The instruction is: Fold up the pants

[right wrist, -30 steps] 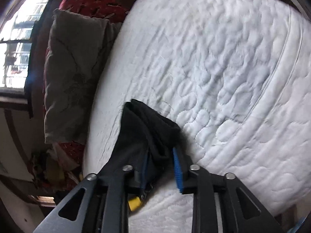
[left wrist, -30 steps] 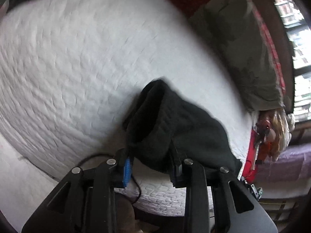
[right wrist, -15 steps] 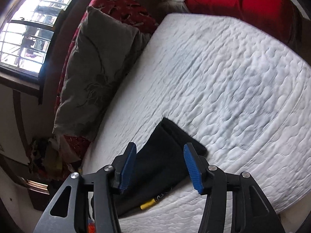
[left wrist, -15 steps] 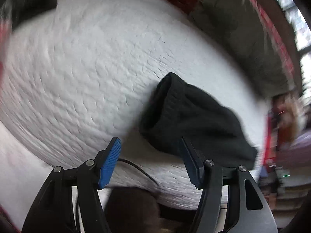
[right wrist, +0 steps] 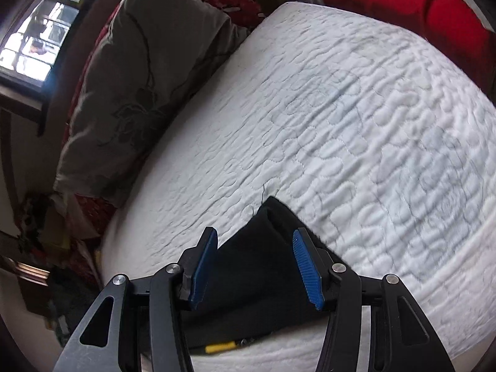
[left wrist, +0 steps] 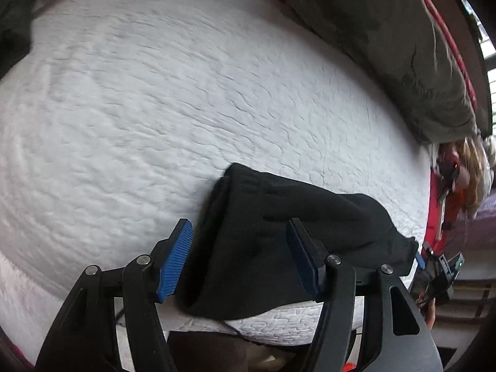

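The black pants point(left wrist: 279, 235) lie folded into a compact bundle on the white quilted mattress point(left wrist: 155, 108), close to its near edge. My left gripper point(left wrist: 240, 257) hangs open above the bundle's left end, blue pads apart and not pressing the cloth. In the right wrist view the same pants point(right wrist: 257, 266) show as a dark wedge with its tip pointing away from me. My right gripper point(right wrist: 257, 268) is open over it, its pads clear of the fabric.
A grey-green pillow point(left wrist: 387, 37) lies along the mattress's far side, also seen as the pillow point(right wrist: 139, 71) by the window point(right wrist: 34, 40). Red bedding point(right wrist: 403, 3) sits at the far end. Clutter point(left wrist: 455, 186) stands beside the bed. A yellow item point(right wrist: 220, 347) pokes out under the pants.
Both grippers were shut on the pants a second ago; both have opened and let go. The bundle now rests on the mattress and both grippers have drawn back from it.
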The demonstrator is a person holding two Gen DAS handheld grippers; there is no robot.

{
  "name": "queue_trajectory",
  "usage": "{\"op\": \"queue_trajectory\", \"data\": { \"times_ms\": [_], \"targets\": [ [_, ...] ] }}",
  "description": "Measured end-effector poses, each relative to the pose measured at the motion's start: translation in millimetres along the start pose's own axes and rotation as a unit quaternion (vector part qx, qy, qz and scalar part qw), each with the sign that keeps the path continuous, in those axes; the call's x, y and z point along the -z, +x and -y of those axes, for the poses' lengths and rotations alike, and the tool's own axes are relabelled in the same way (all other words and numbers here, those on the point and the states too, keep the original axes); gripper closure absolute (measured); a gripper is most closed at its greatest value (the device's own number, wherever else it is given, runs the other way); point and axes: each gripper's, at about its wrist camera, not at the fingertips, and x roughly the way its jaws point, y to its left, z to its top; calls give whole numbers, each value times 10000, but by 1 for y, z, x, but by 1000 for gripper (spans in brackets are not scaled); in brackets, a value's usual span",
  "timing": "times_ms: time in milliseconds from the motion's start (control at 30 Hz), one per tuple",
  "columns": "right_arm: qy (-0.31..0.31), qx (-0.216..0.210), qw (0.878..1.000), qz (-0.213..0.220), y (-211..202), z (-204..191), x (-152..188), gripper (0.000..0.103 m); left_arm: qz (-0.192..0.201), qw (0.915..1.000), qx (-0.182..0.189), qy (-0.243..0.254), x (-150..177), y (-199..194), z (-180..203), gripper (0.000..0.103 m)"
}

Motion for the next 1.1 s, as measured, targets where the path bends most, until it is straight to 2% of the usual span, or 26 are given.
{"op": "queue_trajectory", "data": {
  "times_ms": [133,233,267,300,333,367,400,433,467,500,567,633,733,833,900,967,1033,1067,1100],
  "targets": [
    [-336,240,9991,-79,12,-10,-2,49,-76,9999,-98,121,-3,5,7,38],
    [-599,374,9973,-196,21,-15,-1,51,25,9999,-101,123,-2,3,10,38],
    [-734,500,9958,-233,25,-18,0,55,104,9997,-162,125,-2,2,10,45],
    [-869,626,9940,-214,26,-20,1,63,224,9992,-329,89,-2,0,10,61],
    [-974,713,9925,-190,27,-22,2,69,268,9985,-464,73,-3,2,9,67],
    [-1075,816,9907,-171,28,-24,2,81,273,9980,-565,66,-3,4,8,74],
    [-1150,916,9890,-162,29,-25,2,89,279,9979,-588,23,-2,6,7,75],
    [-1192,978,9879,-149,30,-25,2,91,323,9978,-572,-30,-1,2,4,76],
    [-1205,997,9876,-132,29,-26,2,96,471,9978,-453,-77,2,-6,3,81],
    [-1218,999,9874,-110,28,-27,1,100,693,9969,-348,-97,3,-12,5,90],
    [-1310,889,9873,83,18,-36,-3,100,1011,9933,-543,-167,2,-21,0,92],
    [-1350,656,9881,340,7,-43,-8,100,863,9933,-701,-301,-2,-12,-9,92],
    [-1353,898,9863,282,19,-43,-15,100,598,9936,-804,-514,-4,2,-22,92],
    [-1208,1161,9858,121,35,-32,-16,100,618,9938,-456,-801,1,-7,-38,92],
    [-1053,1186,9873,126,35,-26,-13,89,759,9926,-279,-902,6,-27,-47,92],
    [-923,1120,9893,132,26,-21,-11,87,903,9919,-165,-873,14,-44,-48,92],
    [-841,1026,9910,203,9,-18,-8,84,1008,9919,106,-764,28,-59,-41,88],
    [-804,880,9925,267,-3,-18,-3,80,1027,9921,251,-680,38,-65,-36,79],
    [-790,690,9940,310,-13,-18,2,74,1046,9920,355,-616,48,-69,-31,65]
  ]
}}
